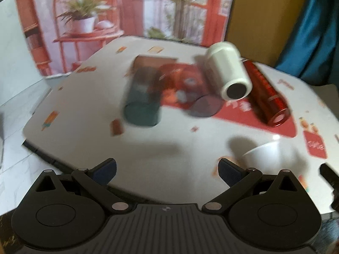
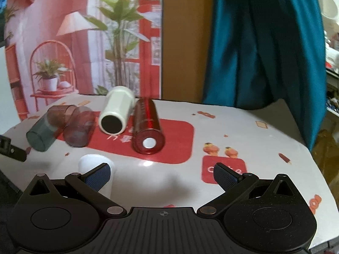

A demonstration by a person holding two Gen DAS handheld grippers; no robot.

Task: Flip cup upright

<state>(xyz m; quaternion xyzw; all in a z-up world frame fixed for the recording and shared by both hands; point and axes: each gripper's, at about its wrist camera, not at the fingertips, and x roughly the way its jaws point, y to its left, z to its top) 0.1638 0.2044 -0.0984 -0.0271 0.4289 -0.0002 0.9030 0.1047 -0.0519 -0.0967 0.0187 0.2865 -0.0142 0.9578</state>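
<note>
Both claws are spread wide and pinch nothing. In the left wrist view the left claw [image 1: 167, 170] hovers low at the near edge of the counter [image 1: 148, 148], and in the right wrist view the right claw [image 2: 162, 174] does the same.

Which cup the task means I cannot say for sure. A small white cup [image 2: 96, 172] stands at the lower left of the right view, just behind the left finger [image 2: 98, 176] of the right claw; in the left view it shows at the lower right [image 1: 264, 155]. It seems to rest on the counter, but whether its mouth is up or down I cannot tell. My guess is that the spread jaws are prepared to close around one of the cups.

Farther back, in the middle left of the right view, several vessels lie on their sides on a red printed patch. A dark green tumbler [image 2: 42, 134] and a smoky tumbler [image 2: 79, 128] are close together, with a brownish clear one [image 2: 61, 111] behind them. A white bottle [image 2: 116, 113] with a dark end lies beside a red bottle [image 2: 148, 124], and the two appear to touch. These round things could roll if they are pushed.

At the left edge of the right view a black part [image 2: 10, 148], probably of the other tool, enters. A printed backdrop [image 2: 84, 42] and a teal cloth [image 2: 264, 42] hang behind.
</note>
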